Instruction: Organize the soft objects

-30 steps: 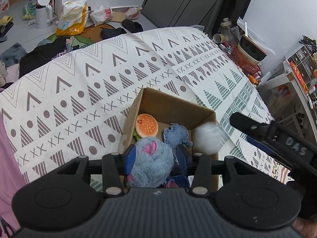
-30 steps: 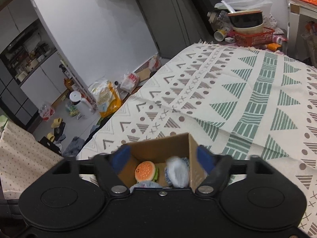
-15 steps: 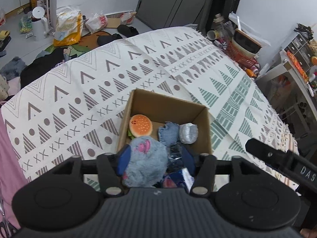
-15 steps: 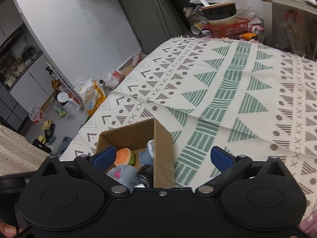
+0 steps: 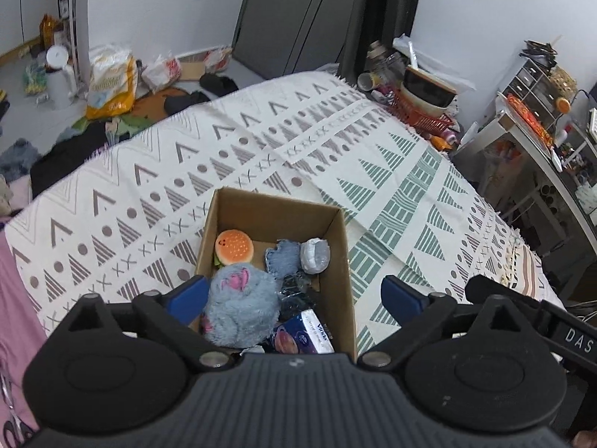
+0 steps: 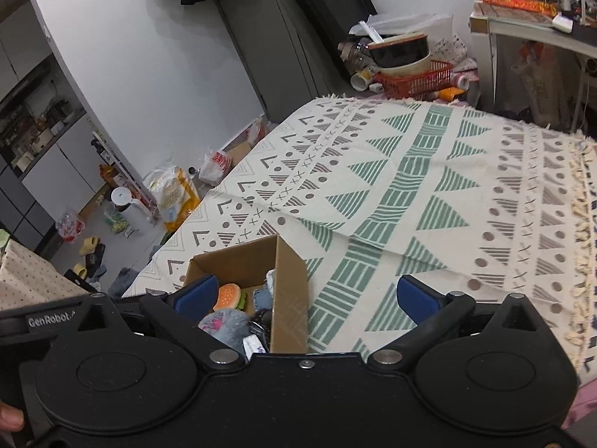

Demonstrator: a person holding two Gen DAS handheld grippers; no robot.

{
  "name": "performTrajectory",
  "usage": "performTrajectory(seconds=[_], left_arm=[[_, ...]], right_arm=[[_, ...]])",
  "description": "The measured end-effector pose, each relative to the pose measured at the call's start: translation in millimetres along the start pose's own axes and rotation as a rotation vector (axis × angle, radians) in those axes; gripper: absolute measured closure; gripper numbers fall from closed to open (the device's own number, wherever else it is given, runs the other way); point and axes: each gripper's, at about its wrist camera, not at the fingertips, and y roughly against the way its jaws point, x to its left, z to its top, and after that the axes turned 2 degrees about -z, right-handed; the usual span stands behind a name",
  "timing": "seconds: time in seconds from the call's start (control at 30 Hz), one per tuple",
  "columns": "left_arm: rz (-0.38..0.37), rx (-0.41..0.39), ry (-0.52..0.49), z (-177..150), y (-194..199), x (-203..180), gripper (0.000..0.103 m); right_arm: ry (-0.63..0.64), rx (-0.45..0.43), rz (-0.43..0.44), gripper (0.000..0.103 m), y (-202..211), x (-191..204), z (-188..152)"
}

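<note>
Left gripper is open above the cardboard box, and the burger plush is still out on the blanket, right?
Not quite. The left gripper is open above the cardboard box, but the burger plush lies inside the box, as the left wrist view shows.

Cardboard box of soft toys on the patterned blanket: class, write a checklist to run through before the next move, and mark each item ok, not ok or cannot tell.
1. Left gripper open and empty: ok.
2. Right gripper open and empty: ok.
3. Open brown cardboard box upright on the patterned blanket: ok.
4. Fluffy blue plush toy, orange burger toy, grey ball and blue denim piece inside the box: ok.
5. No soft objects left lying on the visible blanket: ok.
6. Soft objects left beyond the views: cannot tell.
</note>
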Motion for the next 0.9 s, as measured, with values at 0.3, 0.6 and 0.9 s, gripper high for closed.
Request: performTrajectory(seconds=[0.3,0.6,0.9], left_arm=[[0.033,-0.016,-0.079,-5.6,30.5,-19.5,0.004],[-0.003,-0.052,-0.153,-20.2,65.4,-33.5,0.004],[-0.005,-0.07,-0.198,-33.9,82.9,-34.3,0.004]], right_arm=[[0.007,-0.016,-0.037,0.0,35.3,-11.2,-4.1],[0.025,-0.032,-0.048,0.0,69.3,-19.1,-19.0],[0.066,-0.061,-0.062,0.0,99.8,-22.6,-31.4]])
